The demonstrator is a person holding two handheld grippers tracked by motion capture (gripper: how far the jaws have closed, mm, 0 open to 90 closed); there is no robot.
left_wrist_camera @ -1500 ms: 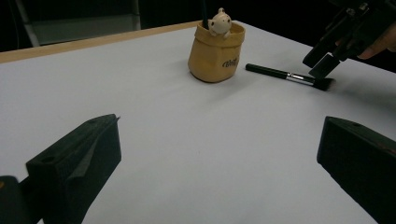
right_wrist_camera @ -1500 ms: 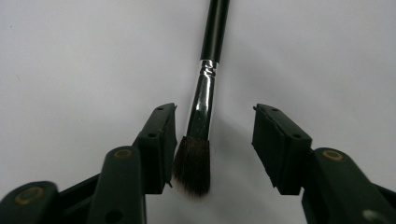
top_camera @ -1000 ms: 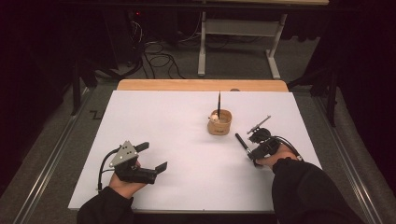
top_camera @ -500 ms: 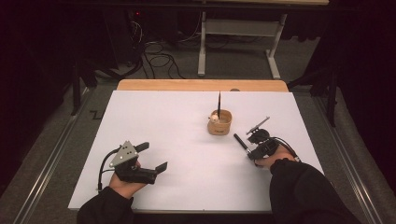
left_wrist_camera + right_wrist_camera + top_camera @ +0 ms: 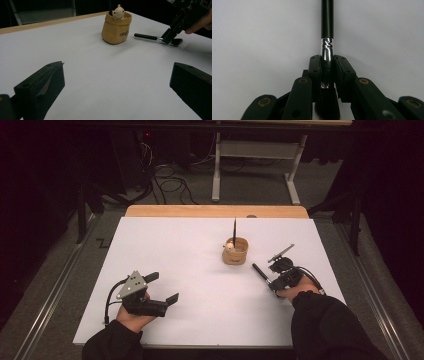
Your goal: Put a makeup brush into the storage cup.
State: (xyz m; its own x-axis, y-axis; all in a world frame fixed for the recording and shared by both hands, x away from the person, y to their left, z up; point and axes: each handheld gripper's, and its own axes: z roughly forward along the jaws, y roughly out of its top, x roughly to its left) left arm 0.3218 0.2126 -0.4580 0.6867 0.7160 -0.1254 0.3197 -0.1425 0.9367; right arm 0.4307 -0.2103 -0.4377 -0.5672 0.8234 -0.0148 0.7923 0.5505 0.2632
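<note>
A black-handled makeup brush (image 5: 327, 17) lies on the white table (image 5: 190, 245). My right gripper (image 5: 327, 67) is shut on its silver ferrule, and the dark bristles lie back between the jaws. The jaws have just been closing on it. From above, the right gripper (image 5: 274, 282) sits at the table's right with the brush handle (image 5: 260, 271) pointing up-left. A tan pouch-shaped cup (image 5: 235, 251) with a small white figure on its rim holds an upright black stick (image 5: 234, 227). Near the front left, my left gripper (image 5: 162, 287) stands open with nothing between its jaws.
In the left gripper view, the cup (image 5: 115, 27) stands ahead, with the brush (image 5: 147, 37) and the right gripper (image 5: 170, 36) to its right. A wooden strip (image 5: 215, 211) edges the far side of the table. Cables and a table frame lie on the floor beyond.
</note>
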